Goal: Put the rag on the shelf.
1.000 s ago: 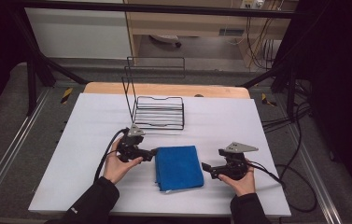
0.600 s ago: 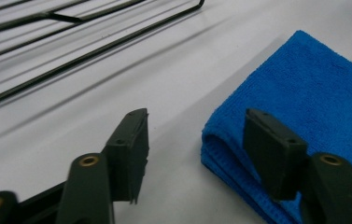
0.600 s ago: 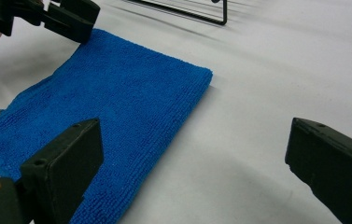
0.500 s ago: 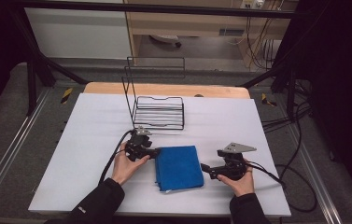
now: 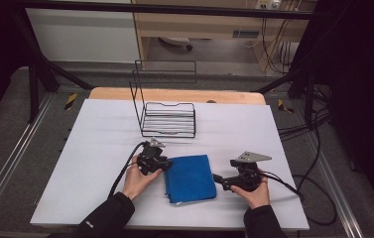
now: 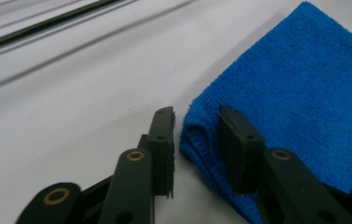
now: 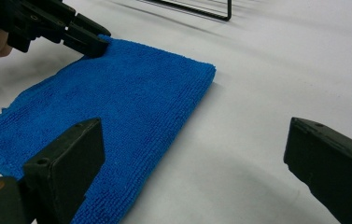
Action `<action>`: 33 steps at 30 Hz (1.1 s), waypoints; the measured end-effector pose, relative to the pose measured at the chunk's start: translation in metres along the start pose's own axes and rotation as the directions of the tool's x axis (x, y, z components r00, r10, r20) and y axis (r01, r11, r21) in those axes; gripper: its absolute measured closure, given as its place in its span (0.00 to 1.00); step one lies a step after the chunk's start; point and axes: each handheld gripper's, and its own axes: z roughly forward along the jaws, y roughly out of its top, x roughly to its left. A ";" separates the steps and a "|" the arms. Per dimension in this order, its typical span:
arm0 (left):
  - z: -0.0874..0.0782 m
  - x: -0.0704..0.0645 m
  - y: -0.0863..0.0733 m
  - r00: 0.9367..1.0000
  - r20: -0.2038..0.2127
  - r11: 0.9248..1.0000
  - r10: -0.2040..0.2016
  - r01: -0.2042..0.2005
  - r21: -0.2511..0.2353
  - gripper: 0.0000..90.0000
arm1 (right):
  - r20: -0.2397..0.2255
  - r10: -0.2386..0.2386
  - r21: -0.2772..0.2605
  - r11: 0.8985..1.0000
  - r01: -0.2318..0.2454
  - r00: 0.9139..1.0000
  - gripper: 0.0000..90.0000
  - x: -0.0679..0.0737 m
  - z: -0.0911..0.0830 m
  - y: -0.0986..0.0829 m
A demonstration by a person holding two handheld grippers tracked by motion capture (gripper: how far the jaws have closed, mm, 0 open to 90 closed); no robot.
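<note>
As the folded blue cloth lies near the white worktop's near edge, between both hands, the left gripper has its jaws apart around the cloth's folded corner, while the right gripper holds its jaws wide apart beside the cloth's right edge.

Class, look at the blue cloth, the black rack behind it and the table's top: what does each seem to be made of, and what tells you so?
Blue cloth: soft looped pile, probably microfibre, matte; the fuzzy ribbed texture and folded layers show it. Black rack: thin bent rods, likely coated metal wire. Table top: smooth white matte sheet, material unclear; a wood-coloured edge shows at the far side.
</note>
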 end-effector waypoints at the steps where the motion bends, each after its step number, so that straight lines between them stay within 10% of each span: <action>1: 0.000 0.000 0.000 1.000 0.002 1.000 0.000 0.000 -0.002 0.77 | -0.001 0.000 0.000 1.000 0.000 1.000 0.07 0.000 0.000 0.000; 16: 0.001 -0.003 -0.003 1.000 0.016 1.000 0.001 -0.001 -0.007 0.90 | 0.035 0.002 0.004 1.000 -0.002 0.999 0.14 0.001 0.013 0.020; 33: 0.002 -0.004 -0.005 1.000 0.015 0.999 0.023 -0.023 -0.023 0.90 | 0.042 0.046 0.075 0.996 -0.049 0.998 0.56 -0.016 0.064 0.035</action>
